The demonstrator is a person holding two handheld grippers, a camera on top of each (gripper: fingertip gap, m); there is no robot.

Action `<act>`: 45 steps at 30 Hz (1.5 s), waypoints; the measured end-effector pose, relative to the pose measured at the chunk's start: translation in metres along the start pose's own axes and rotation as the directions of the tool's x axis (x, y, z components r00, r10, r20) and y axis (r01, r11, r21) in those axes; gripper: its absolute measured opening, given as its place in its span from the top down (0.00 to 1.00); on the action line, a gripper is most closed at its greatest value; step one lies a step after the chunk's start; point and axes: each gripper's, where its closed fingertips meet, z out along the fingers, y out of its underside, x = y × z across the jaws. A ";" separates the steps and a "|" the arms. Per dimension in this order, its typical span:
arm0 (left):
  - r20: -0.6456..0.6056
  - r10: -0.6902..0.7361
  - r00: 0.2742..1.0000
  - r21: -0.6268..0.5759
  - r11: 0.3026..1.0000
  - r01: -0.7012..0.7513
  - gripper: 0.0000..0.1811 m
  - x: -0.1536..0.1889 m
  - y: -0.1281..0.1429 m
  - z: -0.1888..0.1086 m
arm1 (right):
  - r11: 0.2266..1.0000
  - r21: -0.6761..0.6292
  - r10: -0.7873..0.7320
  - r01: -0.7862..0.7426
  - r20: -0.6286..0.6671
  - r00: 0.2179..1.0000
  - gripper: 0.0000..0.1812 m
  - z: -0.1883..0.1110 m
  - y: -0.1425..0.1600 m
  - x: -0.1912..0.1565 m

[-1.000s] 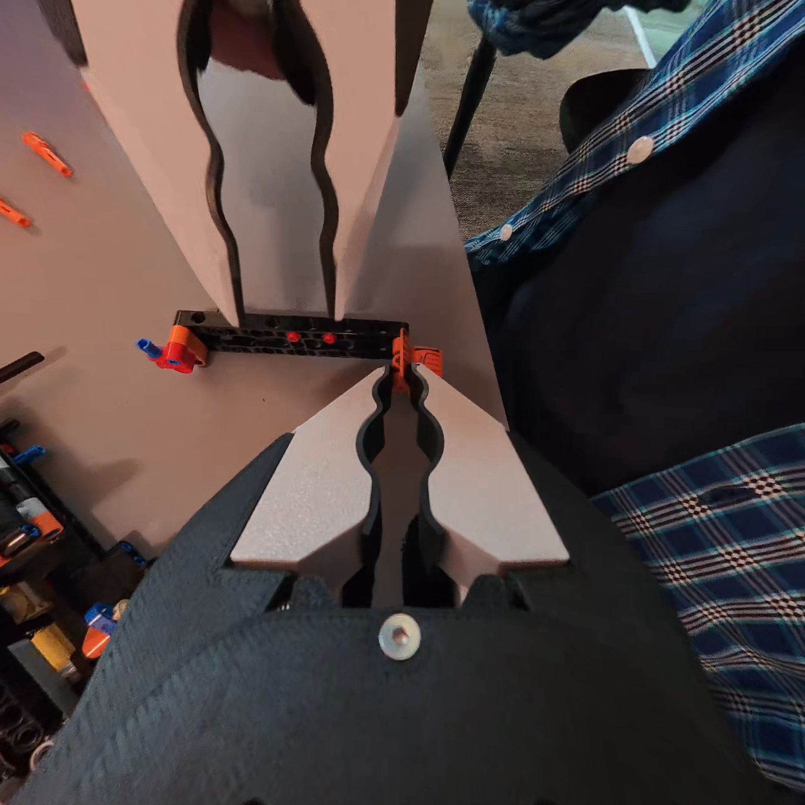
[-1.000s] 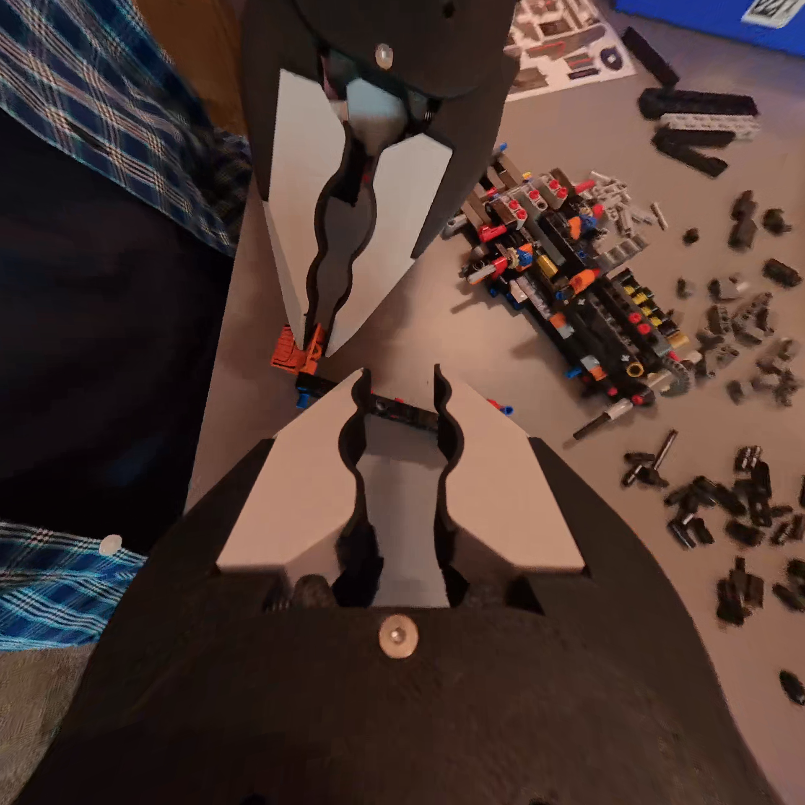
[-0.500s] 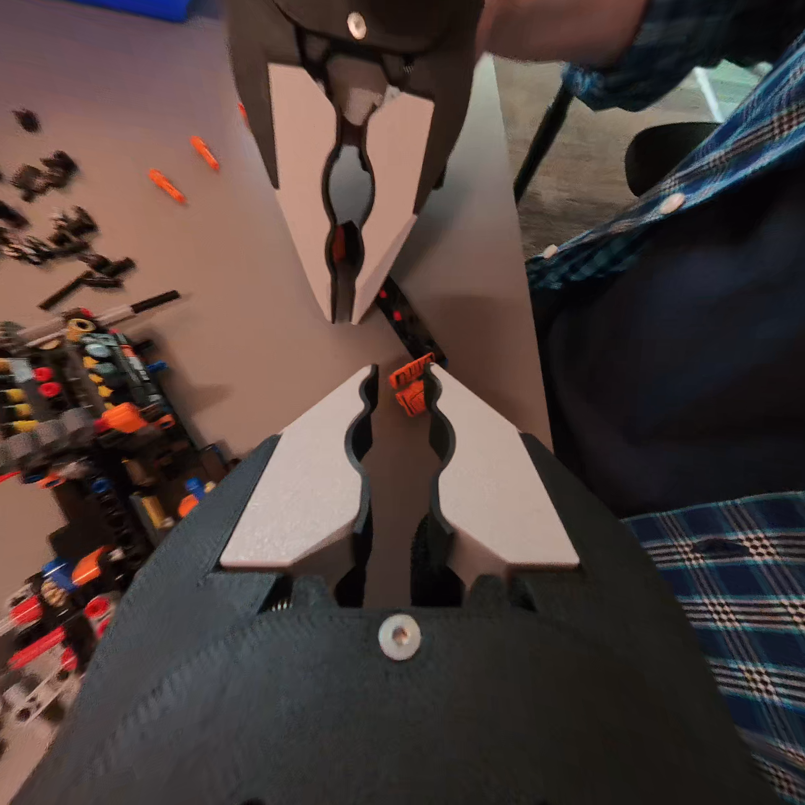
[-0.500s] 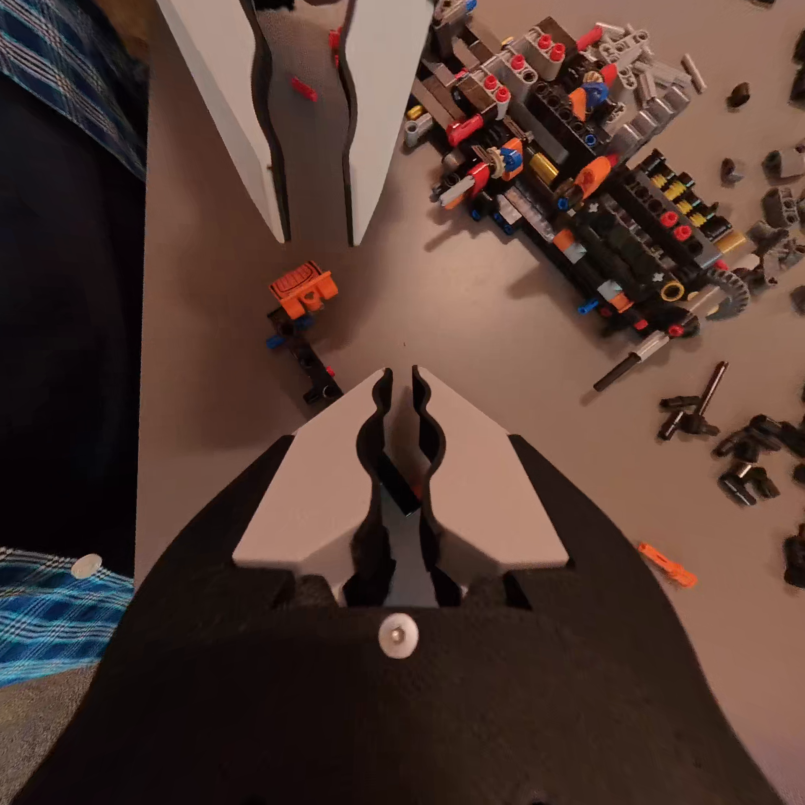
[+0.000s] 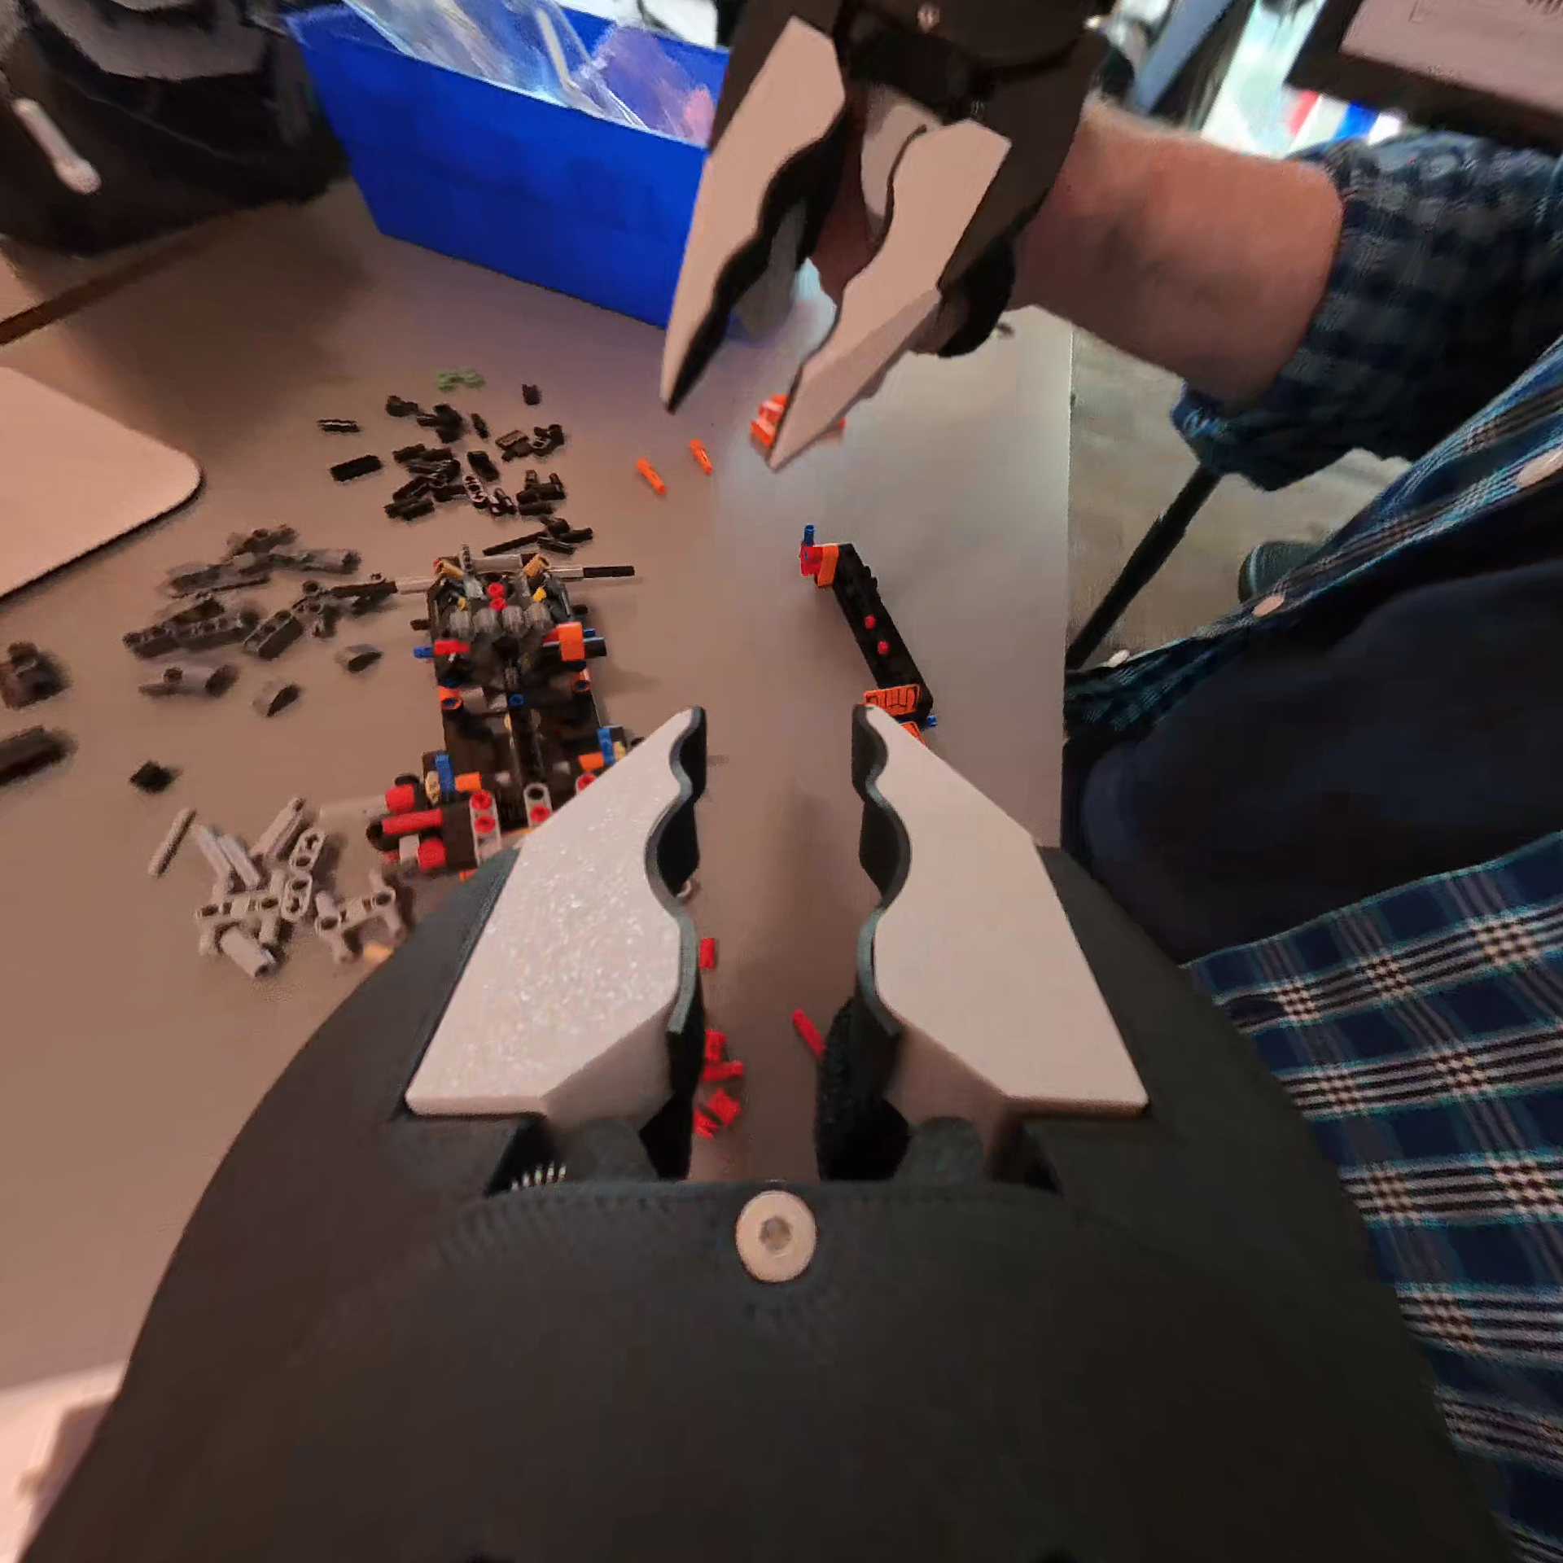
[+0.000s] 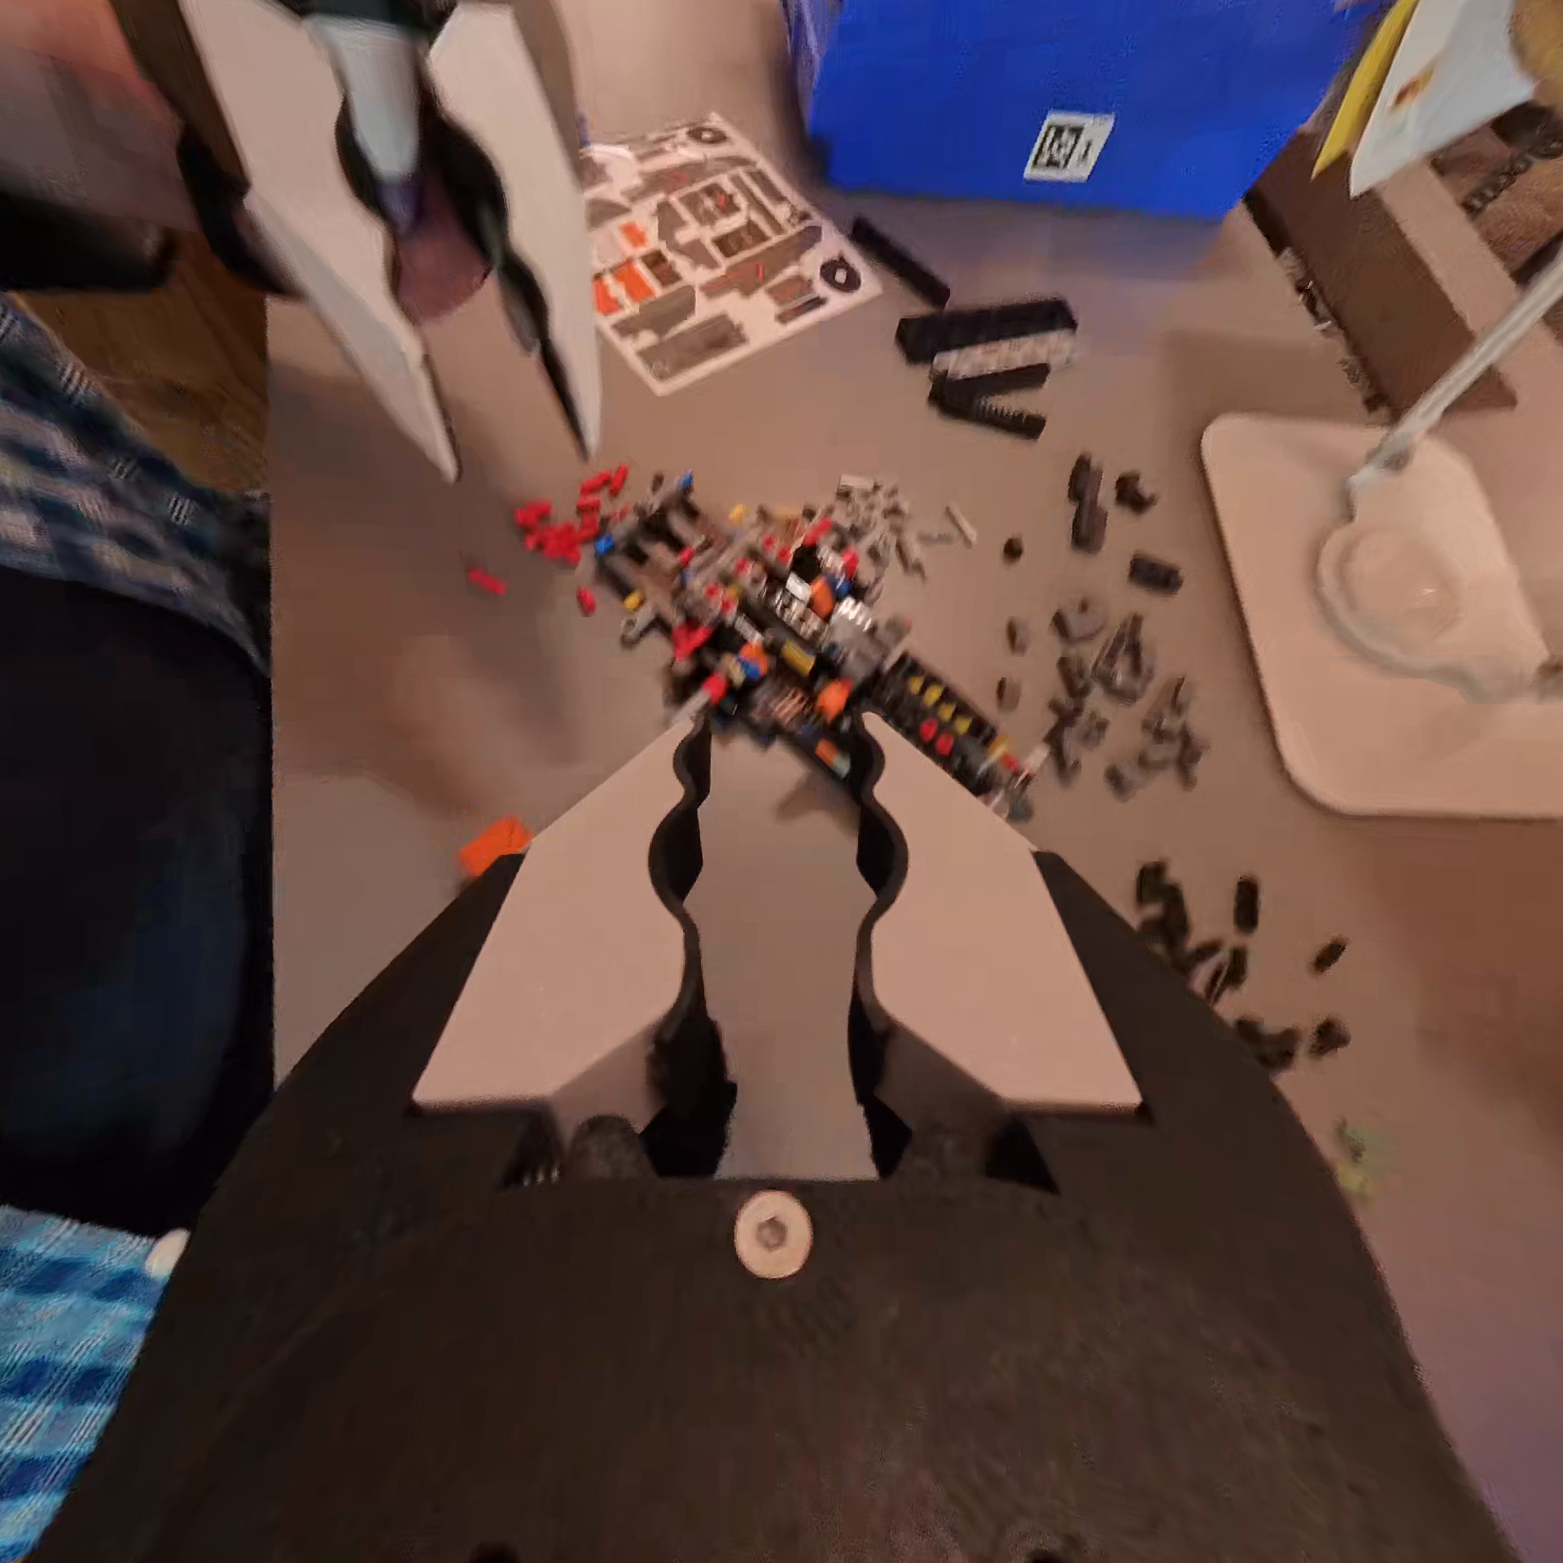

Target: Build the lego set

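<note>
left wrist view: both claws lifted off the counter (image 5: 930, 507), neither carrying a part. build is partway, by my reading. the main technic chassis (image 5: 516, 702) lies mid-counter, dense with black beams and red, blue and orange pins, clearly unfinished. a separate black beam sub-assembly (image 5: 871, 626) with orange end brackets and red pins lies apart from it, near the counter edge beside the person's plaid shirt (image 5: 1395, 1057); it is not yet joined to the chassis. much stock is unused: black connectors (image 5: 465, 465), grey connectors (image 5: 271, 896), loose orange pins (image 5: 651, 475), red pins (image 5: 719, 1074) seen between the claw's fingers.

right wrist view (blurred): same chassis (image 6: 786, 643) ahead, red pins (image 6: 558, 529) beside it, long black beams (image 6: 985, 355), sticker sheet (image 6: 719, 254), blue bin (image 6: 1057, 101) at the back, white lamp base (image 6: 1269, 626) to the right.

left claw (image 5: 776, 732): wide, nothing between the fingers, touching nothing, tips above the sub-assembly's near end. right claw (image 6: 782, 736): wide, empty, hanging over the chassis; in the left wrist view it (image 5: 727, 431) is raised above the orange pins.

remaining, judged: pick the next part, attach the sub-assembly, many steps left.
</note>
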 end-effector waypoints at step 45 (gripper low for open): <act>0.142 -0.121 0.982 0.122 0.987 0.105 0.73 -0.014 0.033 -0.043 | 0.966 -0.104 -0.216 0.237 0.185 0.959 0.98 0.121 -0.131 0.027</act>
